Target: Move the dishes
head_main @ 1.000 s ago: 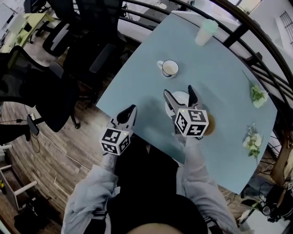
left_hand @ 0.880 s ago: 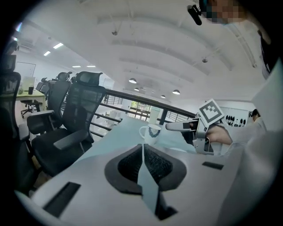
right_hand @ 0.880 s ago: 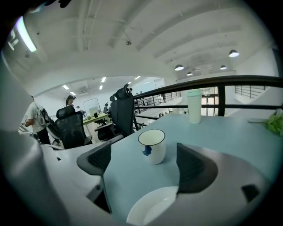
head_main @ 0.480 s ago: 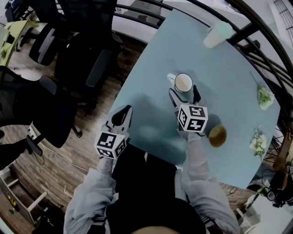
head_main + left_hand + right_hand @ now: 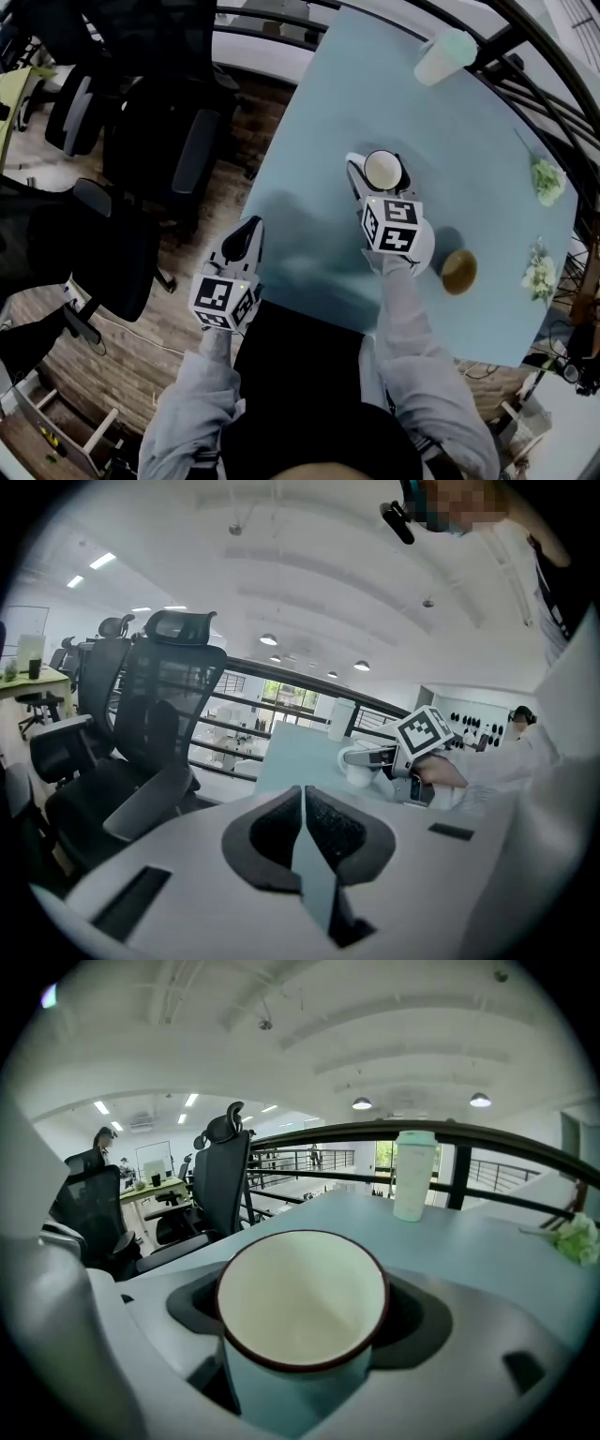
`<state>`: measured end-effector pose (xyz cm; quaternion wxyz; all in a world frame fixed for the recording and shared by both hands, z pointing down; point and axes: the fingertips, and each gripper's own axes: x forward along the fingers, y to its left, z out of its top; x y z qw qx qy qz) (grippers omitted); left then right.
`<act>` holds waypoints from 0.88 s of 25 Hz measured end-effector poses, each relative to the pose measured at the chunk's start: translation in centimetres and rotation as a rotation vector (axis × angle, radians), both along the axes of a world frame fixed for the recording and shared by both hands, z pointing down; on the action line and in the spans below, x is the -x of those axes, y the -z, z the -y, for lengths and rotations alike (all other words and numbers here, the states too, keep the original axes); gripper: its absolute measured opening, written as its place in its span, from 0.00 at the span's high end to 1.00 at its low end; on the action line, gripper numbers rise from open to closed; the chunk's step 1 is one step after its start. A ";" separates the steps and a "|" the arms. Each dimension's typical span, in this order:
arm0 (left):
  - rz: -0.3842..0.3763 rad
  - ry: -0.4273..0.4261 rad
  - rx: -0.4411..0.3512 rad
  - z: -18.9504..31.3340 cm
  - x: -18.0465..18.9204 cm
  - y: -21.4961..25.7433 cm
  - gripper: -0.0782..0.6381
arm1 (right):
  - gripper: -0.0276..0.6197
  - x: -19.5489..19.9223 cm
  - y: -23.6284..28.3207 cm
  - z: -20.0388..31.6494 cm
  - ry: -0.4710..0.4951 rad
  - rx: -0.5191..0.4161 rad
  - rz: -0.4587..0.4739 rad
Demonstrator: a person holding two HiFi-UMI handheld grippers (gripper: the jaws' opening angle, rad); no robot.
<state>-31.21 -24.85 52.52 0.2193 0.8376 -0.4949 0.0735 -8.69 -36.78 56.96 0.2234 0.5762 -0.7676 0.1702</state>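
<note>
White enamel with a dark red rim: the mug (image 5: 302, 1302) stands upright between the 2 jaws of the right gripper (image 5: 378, 167), on the pale blue table (image 5: 469, 122), around its middle. Those jaws are spread wide, 1 on each side of the mug, and have just been closing a little. In the right gripper view a strip of dark pad shows on either side of the mug's wall. The pads lie just beside it, and no press on it can be seen. The mug's inside is bare.

The left gripper (image 5: 249, 228) hangs at the table's near left edge, well apart from the mug. Its jaws are drawn together with the pads meeting at the tips, and nothing is between them.

The right gripper's marker cube (image 5: 391, 225) covers much of a white plate (image 5: 424, 248) just near of the mug, so only the plate's right part shows. The mug's handle cannot be made out in the head view, where the jaws crowd it. Right of the plate sits a small brown round dish (image 5: 458, 270); what it holds is too small to tell. A pale tumbler (image 5: 444, 58) stands at the far edge, and 2 flower sprigs (image 5: 547, 176) lie blurred by the right edge.
</note>
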 end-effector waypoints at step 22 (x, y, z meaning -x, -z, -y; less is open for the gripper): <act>-0.026 -0.035 -0.006 -3.2 -1.0 -0.3 0.86 | 0.30 5.9 0.4 -9.3 0.027 0.008 -0.008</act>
